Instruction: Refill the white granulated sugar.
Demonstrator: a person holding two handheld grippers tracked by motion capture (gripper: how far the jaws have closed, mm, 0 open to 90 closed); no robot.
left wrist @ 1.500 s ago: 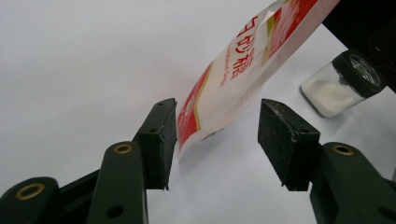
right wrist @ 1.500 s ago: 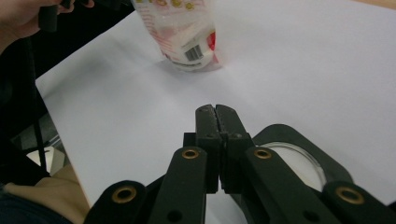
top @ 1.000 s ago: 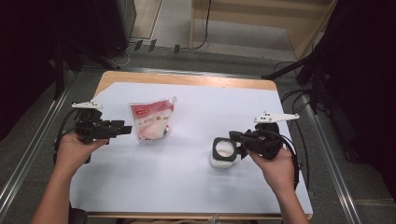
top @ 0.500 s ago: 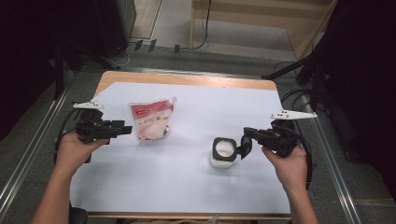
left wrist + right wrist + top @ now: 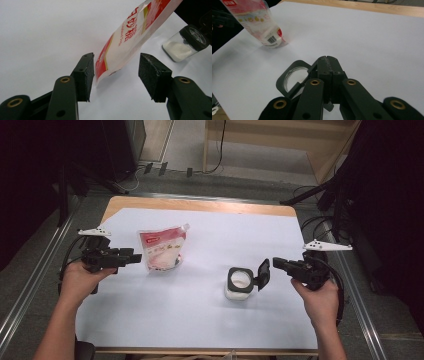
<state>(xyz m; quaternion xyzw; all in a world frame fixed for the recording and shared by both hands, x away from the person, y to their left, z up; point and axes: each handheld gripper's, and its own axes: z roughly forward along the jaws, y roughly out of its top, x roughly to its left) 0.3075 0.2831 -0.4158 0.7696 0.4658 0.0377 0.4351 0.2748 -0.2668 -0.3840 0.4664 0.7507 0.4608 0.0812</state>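
A red and white pouch (image 5: 161, 251) (image 5: 259, 25) stands tilted on the white sheet at the left. My left gripper (image 5: 134, 258) (image 5: 116, 72) is level and open. The pouch's lower corner (image 5: 112, 60) sits between its pads without being pressed. A small clear jar (image 5: 239, 284) (image 5: 178, 47) of white powder stands right of the middle. Its black hinged lid (image 5: 263, 272) (image 5: 292, 81) is flipped open toward the right. My right gripper (image 5: 276, 264) (image 5: 327, 59) is shut with nothing between the jaws, its tips just right of the lid.
The white sheet (image 5: 200, 320) covers a wooden table whose bare edge (image 5: 200, 205) runs along the back. Metal rails (image 5: 35, 270) flank both sides. There is free room on the sheet in front of and behind the jar.
My right gripper has drawn back to the right from over the jar, and the jar's lid now stands flipped open. The left gripper and the pouch have kept still.
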